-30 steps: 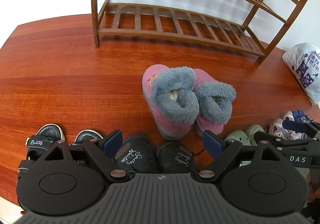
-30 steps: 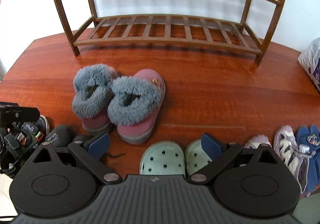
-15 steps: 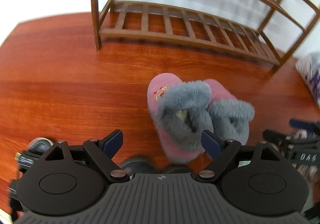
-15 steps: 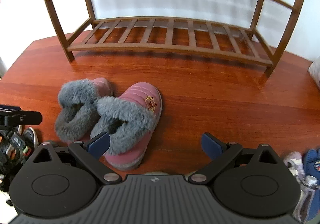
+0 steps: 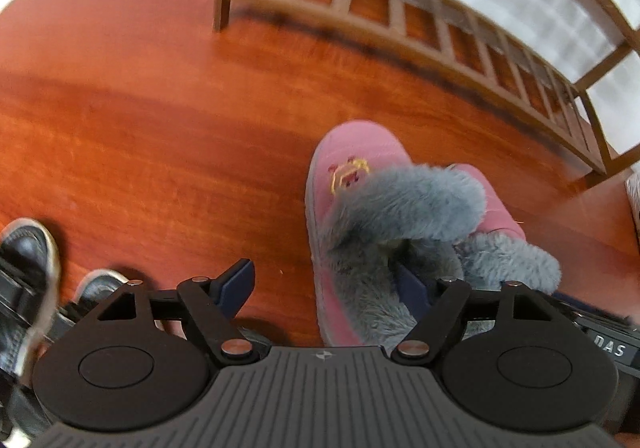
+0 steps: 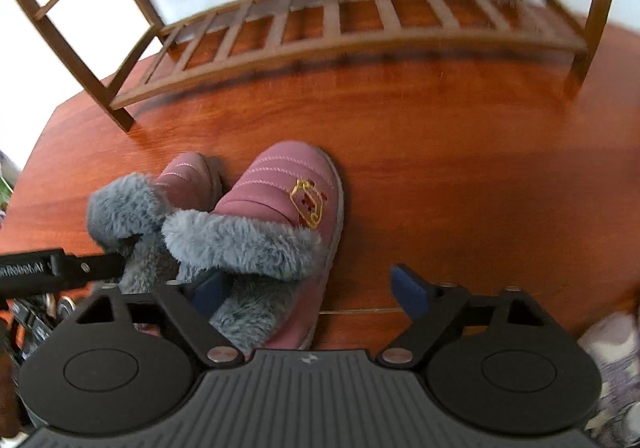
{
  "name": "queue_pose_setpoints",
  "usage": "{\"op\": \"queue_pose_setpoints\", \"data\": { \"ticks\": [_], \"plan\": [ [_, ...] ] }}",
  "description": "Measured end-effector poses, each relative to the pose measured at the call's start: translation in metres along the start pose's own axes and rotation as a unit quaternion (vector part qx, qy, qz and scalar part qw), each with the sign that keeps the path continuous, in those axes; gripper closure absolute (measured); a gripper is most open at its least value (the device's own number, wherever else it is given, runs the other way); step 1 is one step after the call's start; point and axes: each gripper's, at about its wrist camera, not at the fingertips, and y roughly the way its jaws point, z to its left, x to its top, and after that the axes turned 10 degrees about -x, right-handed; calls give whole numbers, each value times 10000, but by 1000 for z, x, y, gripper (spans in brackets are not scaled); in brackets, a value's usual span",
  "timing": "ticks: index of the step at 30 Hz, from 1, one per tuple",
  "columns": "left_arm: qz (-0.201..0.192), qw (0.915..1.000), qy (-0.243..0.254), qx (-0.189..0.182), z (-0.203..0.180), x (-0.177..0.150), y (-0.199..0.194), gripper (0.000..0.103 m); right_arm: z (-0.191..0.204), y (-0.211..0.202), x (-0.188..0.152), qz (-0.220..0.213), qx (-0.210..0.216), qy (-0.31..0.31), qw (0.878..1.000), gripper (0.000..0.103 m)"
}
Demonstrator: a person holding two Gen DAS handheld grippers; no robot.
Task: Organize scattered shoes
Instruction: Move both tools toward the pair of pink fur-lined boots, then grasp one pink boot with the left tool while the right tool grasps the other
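Both grippers came down over a pair of pink fur-lined slippers on the wooden floor, jaws closing.

The left gripper straddled the side wall of the left slipper, its right finger sunk in the grey fur opening and its left finger over bare floor; its pads were not seen pressing, so it was unclenched. The right gripper likewise straddled the right slipper, left finger in the fur, right finger over floor, gripping nothing. The two slippers lay touching, toes toward the wooden shoe rack by the wall. Dark sandals lay at the floor's near left edge, blurred.
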Motion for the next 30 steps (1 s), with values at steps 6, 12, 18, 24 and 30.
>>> {"op": "queue_pose_setpoints", "data": {
  "ticks": [6,12,18,24,30],
  "plan": [
    [21,9999,-107,-63,5,1,16,35,4,21,3,188,30,50,9998,27],
    [207,9983,-289,-458,10,2,28,54,14,39,5,371,184,-9,9991,39],
    [152,9980,24,-612,3,-4,28,57,22,40,4,293,440,-117,9985,47],
    [140,9977,78,-654,5,-2,21,57,30,29,8,127,445,-280,9985,48],
    [-76,9971,270,-709,1,14,5,57,38,12,23,-110,557,-263,9980,48]
  ]
}}
